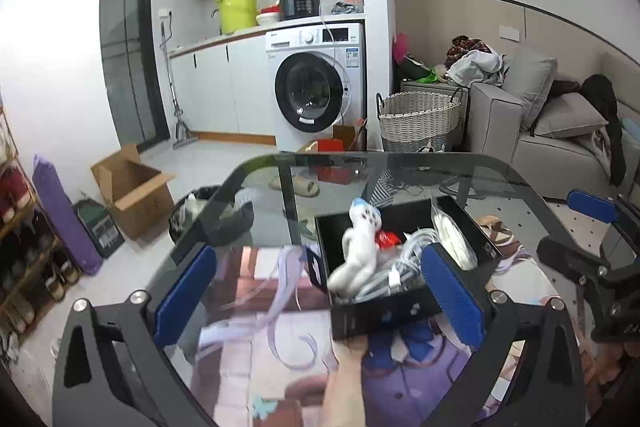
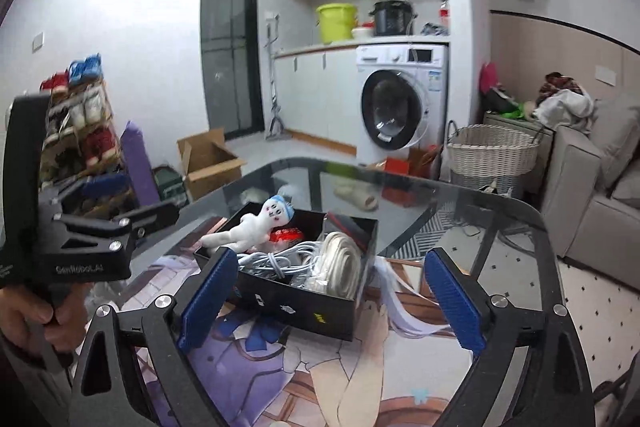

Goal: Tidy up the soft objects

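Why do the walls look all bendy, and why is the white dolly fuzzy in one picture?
Both views use a fisheye lens, so straight edges bow and the corners go dark. In the left wrist view the white plush doll is smeared by motion blur; in the right wrist view it looks sharper. The glass table mirrors the room in both, and the left wall washes out in glare.

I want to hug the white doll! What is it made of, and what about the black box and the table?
The white doll looks like soft, fuzzy plush: matte, floppy limbs. The black box seems to be smooth cardboard with a slight sheen and thin, straight walls, though it could be plastic. The table top looks like dark glass: it is shiny and you can see the floor through it.
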Available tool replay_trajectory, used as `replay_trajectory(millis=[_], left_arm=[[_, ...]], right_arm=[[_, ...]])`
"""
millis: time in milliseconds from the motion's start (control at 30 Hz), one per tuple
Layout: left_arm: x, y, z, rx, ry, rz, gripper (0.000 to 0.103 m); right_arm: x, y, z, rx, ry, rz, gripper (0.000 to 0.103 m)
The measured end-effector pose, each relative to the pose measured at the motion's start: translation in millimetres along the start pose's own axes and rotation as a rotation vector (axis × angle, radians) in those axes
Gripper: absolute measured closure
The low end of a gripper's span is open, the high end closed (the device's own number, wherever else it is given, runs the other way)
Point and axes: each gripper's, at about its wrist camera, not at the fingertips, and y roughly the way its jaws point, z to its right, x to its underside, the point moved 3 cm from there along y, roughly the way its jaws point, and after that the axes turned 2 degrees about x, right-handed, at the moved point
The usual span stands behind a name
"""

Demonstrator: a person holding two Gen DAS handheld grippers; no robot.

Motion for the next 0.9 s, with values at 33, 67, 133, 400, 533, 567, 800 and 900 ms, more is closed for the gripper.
replay_trajectory(millis=[33, 67, 133, 400, 533, 567, 800, 900], left_arm=[[2.6, -1.7, 1.7, 0.004, -0.005, 0.001, 0.0], [4.2, -1.9, 3.3, 0.009, -0.009, -0.01, 0.0], [6.8, 1.3, 6.7, 0.026, -0.012, -0.033, 0.0], [6.1, -8.1, 17.5, 0.009, 0.034, 0.035, 0.0], [5.0, -7.1, 14.4, -0.007, 0.036, 0.034, 0.0], [5.0, -6.7, 12.8, -0.014, 0.029, 0.034, 0.0], [5.9, -8.7, 10.8, -0.039, 0.018, 0.051, 0.0], [5.1, -10.4, 10.0, -0.037, 0.012, 0.059, 0.0]], right_arm=[[2.1, -2.7, 2.0, -0.004, 0.023, 0.002, 0.004], [3.0, -3.5, 2.9, -0.011, 0.037, -0.004, 0.004], [2.6, -2.1, 0.8, -0.014, 0.032, -0.016, 0.004], [1.6, -1.7, -6.8, -0.021, 0.01, -0.003, 0.004], [1.4, 1.6, -6.2, -0.015, 0.001, -0.006, 0.004], [1.9, 2.0, -5.0, -0.01, 0.008, -0.006, 0.004], [1.0, 3.0, -3.1, -0.009, 0.012, -0.003, 0.004], [0.4, 2.1, -2.5, -0.009, 0.006, 0.006, 0.004]])
